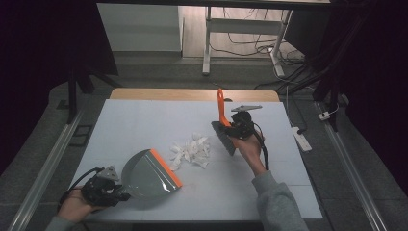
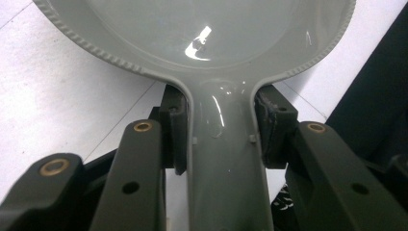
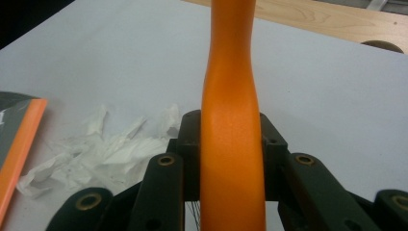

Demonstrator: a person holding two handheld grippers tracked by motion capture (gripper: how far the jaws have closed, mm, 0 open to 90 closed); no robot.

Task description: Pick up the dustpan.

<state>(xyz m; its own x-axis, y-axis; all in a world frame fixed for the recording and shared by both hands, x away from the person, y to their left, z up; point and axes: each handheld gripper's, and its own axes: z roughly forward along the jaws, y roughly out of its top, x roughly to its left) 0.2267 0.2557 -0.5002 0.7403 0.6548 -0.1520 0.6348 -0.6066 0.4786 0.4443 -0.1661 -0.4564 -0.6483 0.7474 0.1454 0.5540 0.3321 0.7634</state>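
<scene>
On the white-topped bench [image 1: 144, 125] a grey plastic dustpan with an orange front lip [image 1: 151, 175] lies near the person's left side, its lip turned toward the middle of the bench. The left gripper [image 1: 118, 192] holds it by the handle: in the left gripper view the two black jaws press against either side of the grey handle [image 2: 223, 159], just below where it widens into the ribbed-edged pan, so the jaws are narrowed onto it. The person's left hand [image 1: 74, 206] grips the tool at the near left corner of the bench.

Just beyond the dustpan's lip, a small heap of torn white paper scraps [image 1: 191, 150] lies on the bench, close to the lip; whether any scrap touches it I cannot tell. In the right gripper view the scraps [image 3: 101, 149] lie to the left, with the orange lip at the far left edge.

To the right of the scraps, the right gripper [image 1: 230, 127] holds a hand brush with an orange handle [image 1: 221, 108] and a dark head. The handle stands roughly upright, pointing away from the person, and the dark head slants down toward the bench beside the paper. In the right gripper view the jaws close on both sides of the orange handle [image 3: 231, 144]. The person's right hand [image 1: 248, 144], in a grey sleeve [image 1: 276, 202], carries this gripper.
</scene>
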